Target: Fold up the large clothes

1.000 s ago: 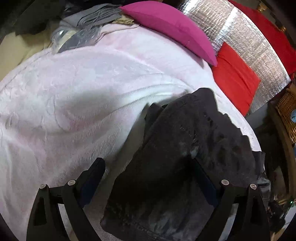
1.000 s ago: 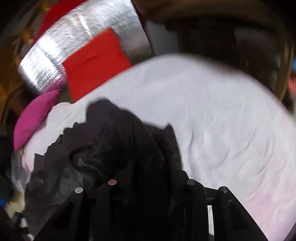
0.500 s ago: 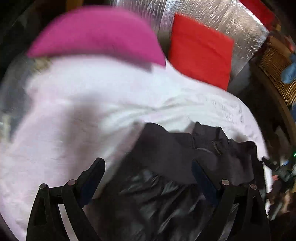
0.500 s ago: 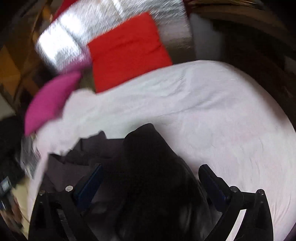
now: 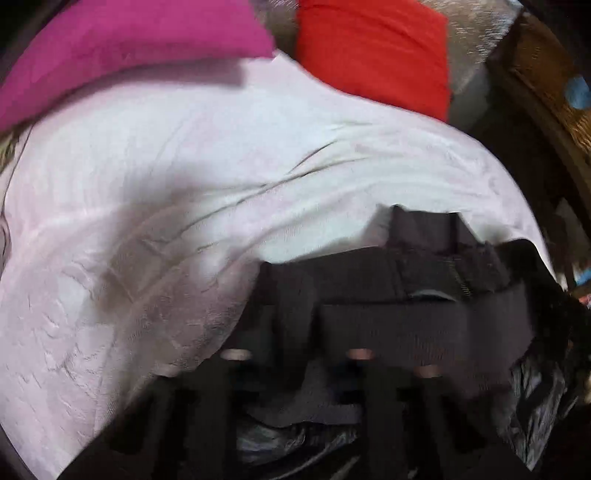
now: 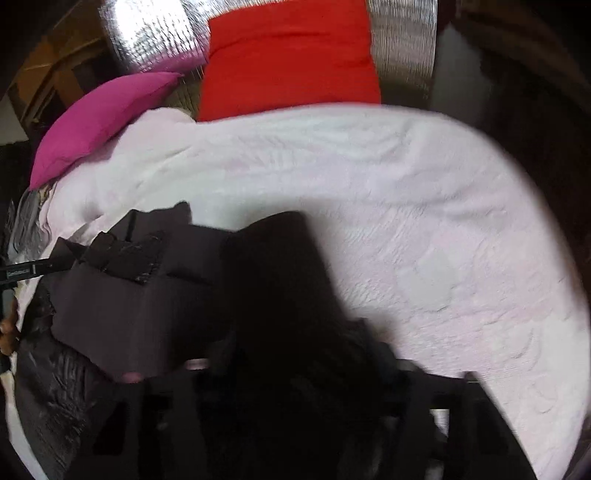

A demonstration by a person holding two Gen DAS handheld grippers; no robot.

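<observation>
1. A dark garment [image 5: 388, 295] lies bunched on the pale pink bedspread [image 5: 166, 203] of a bed, filling the 5 o'clock part of the left wrist view.
2. In the right wrist view the same dark garment [image 6: 147, 295] spreads from 6 o'clock toward 9 o'clock, with a black fold rising at the centre.
3. The left gripper [image 5: 295, 354] sits at 6 o'clock, its fingers drawn close together with dark cloth pinched between them; blur softens the outline.
4. The right gripper [image 6: 295, 376] is at 6 o'clock, buried in black cloth; its fingers appear closed on the garment, though blur and darkness hide the tips.
5. A magenta pillow [image 5: 122, 48] lies at 11 o'clock in the left view, with a red pillow [image 5: 373, 48] at 1 o'clock beside it.
6. A silver foil panel [image 6: 147, 33] stands behind the pillows, at 11 o'clock in the right view.
</observation>
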